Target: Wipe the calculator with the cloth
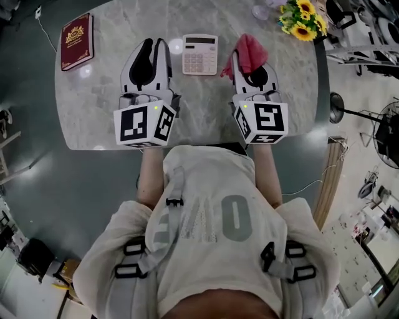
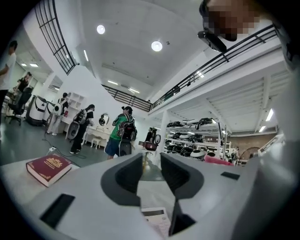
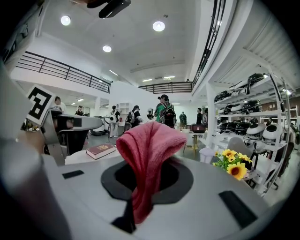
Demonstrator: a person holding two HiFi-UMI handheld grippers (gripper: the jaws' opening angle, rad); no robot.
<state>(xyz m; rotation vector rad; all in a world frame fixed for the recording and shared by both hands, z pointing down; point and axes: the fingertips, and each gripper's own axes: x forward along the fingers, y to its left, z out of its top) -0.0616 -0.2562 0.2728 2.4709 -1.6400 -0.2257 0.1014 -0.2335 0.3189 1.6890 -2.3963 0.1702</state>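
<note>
Trouble is waiting in a few places, and I am reading them from the left. Far left, the red book (image 1: 77,41) is lying flat on the marble table (image 1: 93,118), well apart from everything else, so I am not counting it as a hazard.

My left claw (image 2: 152,163) is hovering level beside the calculator. Its jaws are standing only slightly parted, with nothing between them. That is worrying me, because nothing is steadying the calculator (image 1: 199,54). It is lying face up on the table between my two claws, apart from the left one and just beside the cloth. I am judging it light, and the stone is looking smooth. A sideways wipe could be pushing it along instead of cleaning it.

My right claw (image 1: 252,67) is pinching the red cloth (image 3: 149,140), with a strip running down between the jaws. Most of the fabric is bunching up past the jaw tips. With so little clamped, dragging it across the keys could be pulling it free. If the bunch is folding back, the hard jaw tips may be scraping or pressing the keys instead of the fabric.

Further right, the sunflowers (image 1: 302,19) are standing near the table's far corner. A wide stroke of my right claw could be clipping them.
</note>
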